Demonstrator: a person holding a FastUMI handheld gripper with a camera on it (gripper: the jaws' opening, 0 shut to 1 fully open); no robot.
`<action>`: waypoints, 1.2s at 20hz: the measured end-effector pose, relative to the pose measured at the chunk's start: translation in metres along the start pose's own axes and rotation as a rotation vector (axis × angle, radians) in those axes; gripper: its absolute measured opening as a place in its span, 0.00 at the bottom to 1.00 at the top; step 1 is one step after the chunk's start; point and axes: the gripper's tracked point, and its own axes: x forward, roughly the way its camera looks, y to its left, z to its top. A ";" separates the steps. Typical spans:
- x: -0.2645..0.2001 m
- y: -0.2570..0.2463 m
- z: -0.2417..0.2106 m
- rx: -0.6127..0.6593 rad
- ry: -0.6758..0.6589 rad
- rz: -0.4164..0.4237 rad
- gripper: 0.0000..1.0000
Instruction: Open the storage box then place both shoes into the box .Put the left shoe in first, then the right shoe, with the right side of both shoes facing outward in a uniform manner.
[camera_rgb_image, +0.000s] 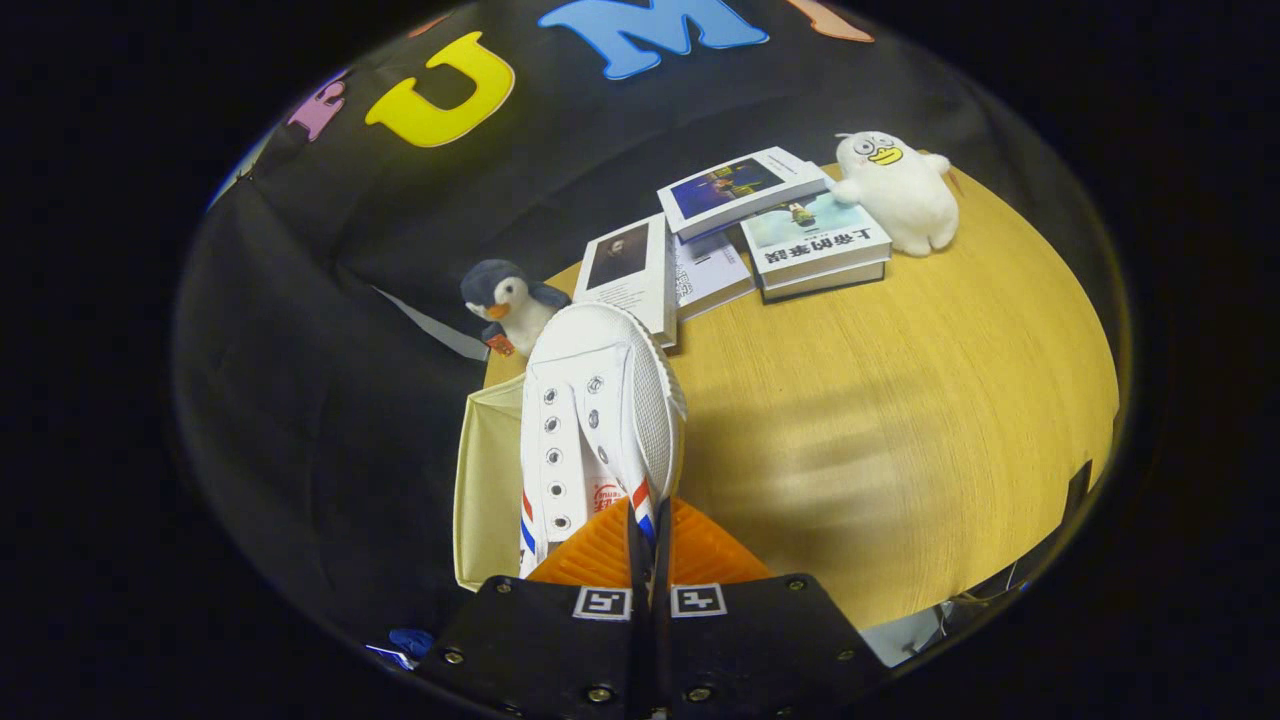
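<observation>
My gripper (648, 522) is shut on a white canvas shoe (590, 420), its fingers pinching the thin side wall near the red and blue stripes. The shoe hangs with its toe pointing away from me and its laced top turned to the left. Under and to the left of the shoe is the beige storage box (482, 480), which stands at the table's left edge. The shoe covers most of the box's opening, so I cannot tell what lies inside.
A penguin plush (508, 300) sits just beyond the shoe's toe. Several books (720, 235) lie further back, with a white duck plush (898, 190) beside them. The wooden table (900, 420) stretches to the right of the fingers.
</observation>
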 end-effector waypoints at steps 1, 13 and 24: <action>0.004 0.009 -0.001 -0.012 0.004 0.005 0.00; 0.065 0.058 -0.029 -0.096 0.062 -0.044 0.00; 0.035 0.076 0.000 -0.237 -0.077 -0.016 0.98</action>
